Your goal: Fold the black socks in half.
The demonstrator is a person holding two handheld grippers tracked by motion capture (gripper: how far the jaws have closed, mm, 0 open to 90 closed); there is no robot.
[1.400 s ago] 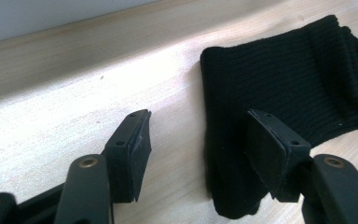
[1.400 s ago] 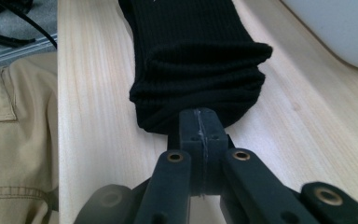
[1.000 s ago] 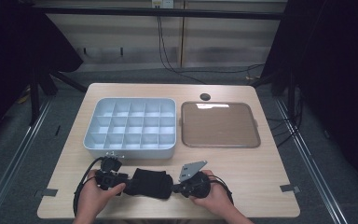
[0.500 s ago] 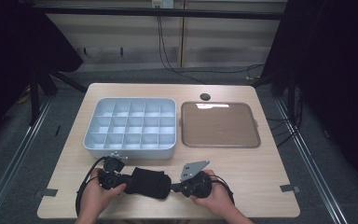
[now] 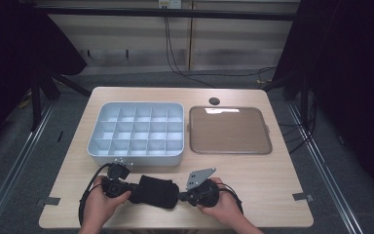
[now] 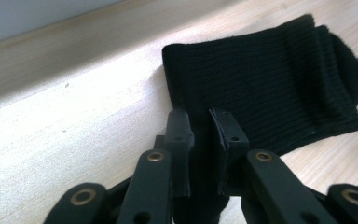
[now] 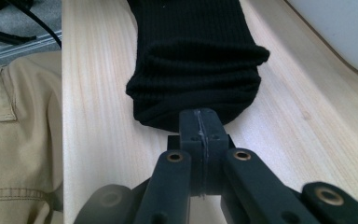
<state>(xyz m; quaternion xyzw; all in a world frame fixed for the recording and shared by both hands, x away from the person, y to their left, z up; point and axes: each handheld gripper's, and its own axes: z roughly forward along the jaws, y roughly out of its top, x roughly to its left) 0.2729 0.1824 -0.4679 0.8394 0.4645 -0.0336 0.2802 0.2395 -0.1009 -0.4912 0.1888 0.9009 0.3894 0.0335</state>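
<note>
Near the front edge of the wooden table (image 5: 272, 185), a black sock (image 5: 157, 191) lies flat between the two grippers, which point at each other from both sides. On the sock's left end, the left gripper (image 5: 129, 190) has just been closing its jaws; in the left gripper view (image 6: 199, 135) the two pads stand close together with a fold of the black fabric between them, and they seem to press on it, so this gripper is gripping the sock. On the other end, the right gripper (image 5: 181, 196) has its jaws fully together; in the right gripper view (image 7: 200, 128) the pads meet at the rolled cuff of the sock, and the edge of the fabric appears pinched there, though the pinched part itself is hidden by the pads. Each gripper is held by one hand of the person, the left hand (image 5: 97, 202) and the right hand (image 5: 224, 204). Behind the sock, just beside it, stands a pale blue compartment box (image 5: 136, 158), and to the right of this box lies a brown tray (image 5: 263, 146); both are apart from the sock.
</note>
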